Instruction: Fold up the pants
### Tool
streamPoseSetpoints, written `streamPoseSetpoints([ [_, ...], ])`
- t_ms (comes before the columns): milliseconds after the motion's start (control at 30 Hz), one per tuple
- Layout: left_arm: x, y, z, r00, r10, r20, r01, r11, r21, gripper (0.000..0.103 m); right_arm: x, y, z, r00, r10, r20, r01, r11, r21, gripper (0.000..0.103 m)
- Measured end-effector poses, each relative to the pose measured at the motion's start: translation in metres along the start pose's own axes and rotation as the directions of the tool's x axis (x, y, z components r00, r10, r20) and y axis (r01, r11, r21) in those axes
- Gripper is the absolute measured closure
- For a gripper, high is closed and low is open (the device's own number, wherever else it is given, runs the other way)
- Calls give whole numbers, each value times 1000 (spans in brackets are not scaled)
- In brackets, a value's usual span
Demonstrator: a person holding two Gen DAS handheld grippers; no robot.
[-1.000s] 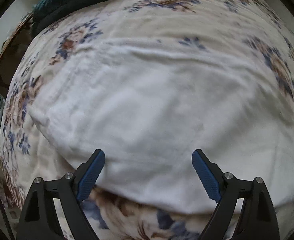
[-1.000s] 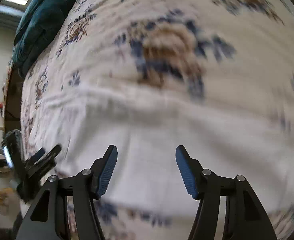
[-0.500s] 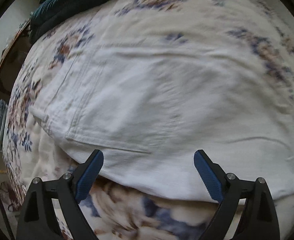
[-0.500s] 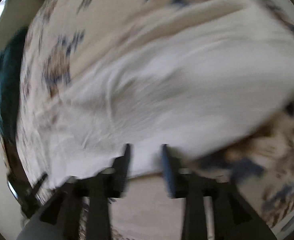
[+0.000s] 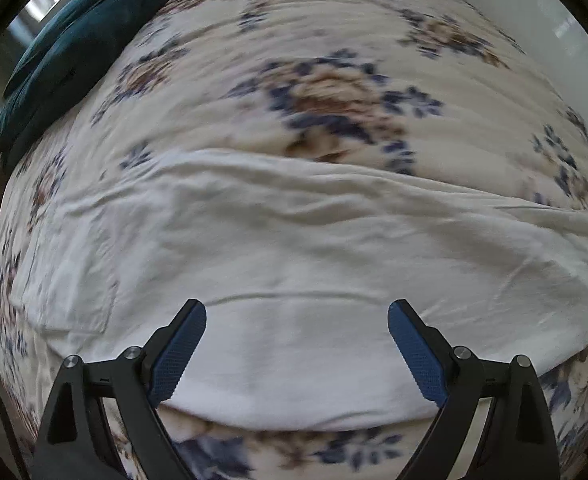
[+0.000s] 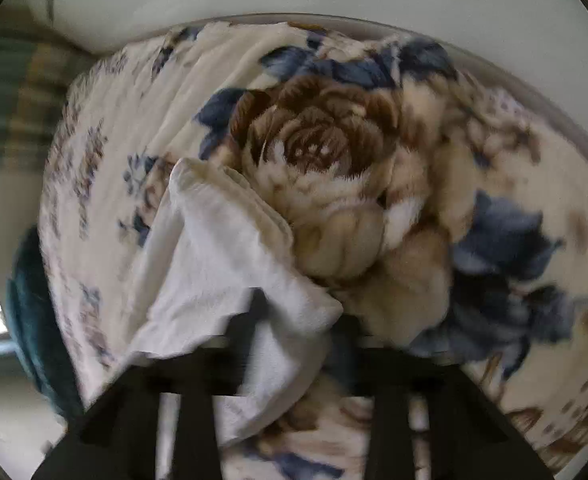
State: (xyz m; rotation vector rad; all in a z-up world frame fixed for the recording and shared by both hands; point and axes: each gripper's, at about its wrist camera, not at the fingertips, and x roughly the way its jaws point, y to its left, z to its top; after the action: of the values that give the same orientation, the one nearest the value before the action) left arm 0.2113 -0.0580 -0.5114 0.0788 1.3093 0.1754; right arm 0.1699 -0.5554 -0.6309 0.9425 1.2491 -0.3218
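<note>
The left gripper (image 5: pixel 297 330) has travelled along the one pair of white pants (image 5: pixel 294 264), which is lying flat across the single floral bedspread (image 5: pixel 334 92); its tongs are still gaping wide and empty. The right gripper (image 6: pixel 294 316), earlier spread above the cloth, is now closing on the hem end of the pants, with fabric bunching between its fingers. One teal pillow (image 5: pixel 73 60) is sitting at the far corner.

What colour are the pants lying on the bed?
White, plain with no print. The pants show best in the left wrist view, spread over the floral bedspread.
</note>
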Motion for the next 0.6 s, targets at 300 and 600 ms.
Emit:
streamPoseSetpoints([
  [300, -3, -24, 6, 1000, -8, -15, 9, 1000, 23, 10, 0, -18, 1, 994, 80, -68, -73, 992, 98, 38],
  [600, 0, -24, 1, 999, -18, -38, 18, 1000, -1, 10, 39, -27, -26, 946, 301, -119, -282, 947, 155, 34],
])
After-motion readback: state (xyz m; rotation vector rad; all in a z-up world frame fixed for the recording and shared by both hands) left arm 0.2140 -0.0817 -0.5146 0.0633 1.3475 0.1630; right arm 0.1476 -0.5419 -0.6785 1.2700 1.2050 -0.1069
